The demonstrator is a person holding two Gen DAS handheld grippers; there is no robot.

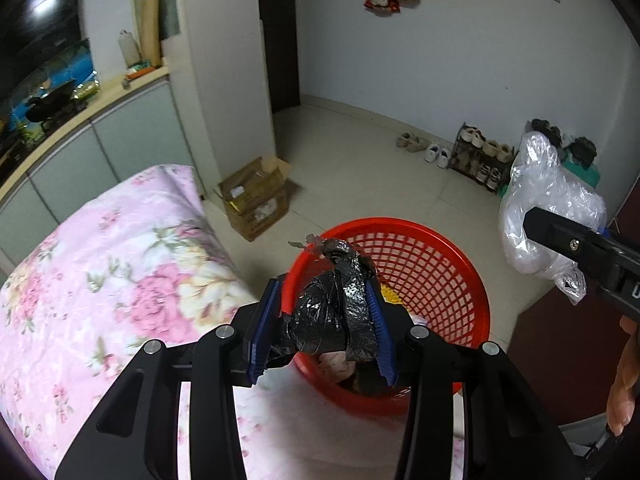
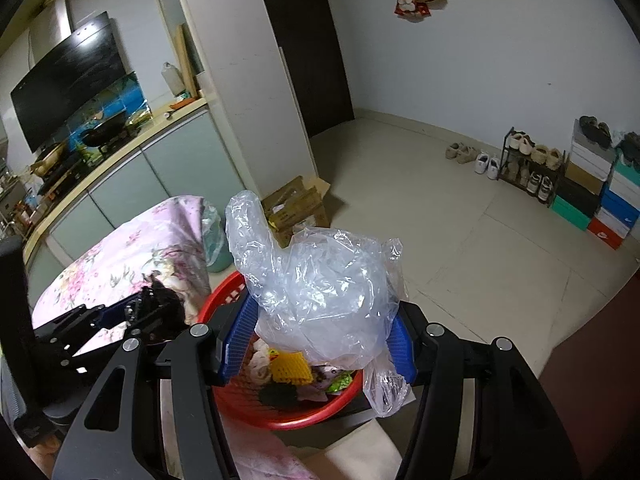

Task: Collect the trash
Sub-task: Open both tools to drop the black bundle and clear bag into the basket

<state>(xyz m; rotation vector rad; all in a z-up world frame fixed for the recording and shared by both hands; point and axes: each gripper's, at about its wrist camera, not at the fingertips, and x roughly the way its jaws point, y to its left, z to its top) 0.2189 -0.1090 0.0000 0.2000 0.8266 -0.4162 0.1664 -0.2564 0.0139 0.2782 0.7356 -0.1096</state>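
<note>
The left claw [image 1: 324, 316] squeezes a crumpled black bag [image 1: 336, 312] over the near rim of the red basket [image 1: 440, 272] at the bottom middle of the frame, while the right claw [image 2: 316, 340] pinches a big clear plastic bag [image 2: 320, 280] above the same basket.

1. A pink floral cloth [image 1: 100, 272] covers the surface at the lower left.
2. An open cardboard box [image 1: 256, 196] sits on the tiled floor [image 2: 460, 216] by a white pillar.
3. A shoe rack [image 2: 528, 168] stands against the far wall, loose shoes [image 2: 472, 158] beside it.
4. Stacked shoe boxes [image 2: 600, 196] rise just right of the rack.
5. A kitchen counter [image 2: 120, 152] carries a wok [image 2: 104, 132].
</note>
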